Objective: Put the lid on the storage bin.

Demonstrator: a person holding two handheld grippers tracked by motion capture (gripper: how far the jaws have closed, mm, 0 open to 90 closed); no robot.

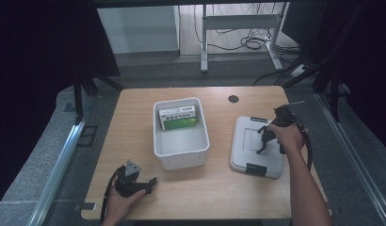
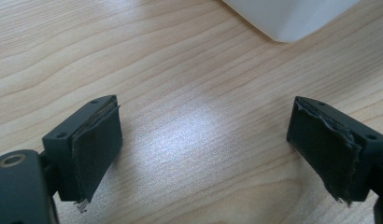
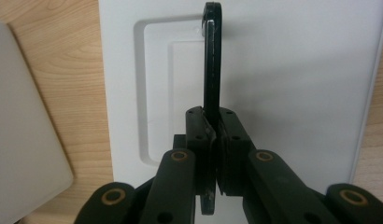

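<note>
We gripped lid's black handle (image 3: 212, 56) with right gripper (image 3: 213, 140), jaws pinched tight on it, handle raised upright. White lid (image 1: 257, 148) lay flat on wooden table (image 1: 134, 122), right of open white bin (image 1: 181, 141), apart from it. Green-and-white box (image 1: 178, 117) lay inside bin at far end. We held left gripper (image 2: 206, 144) over bare table near bin corner, jaws wide apart, nothing between.
</note>
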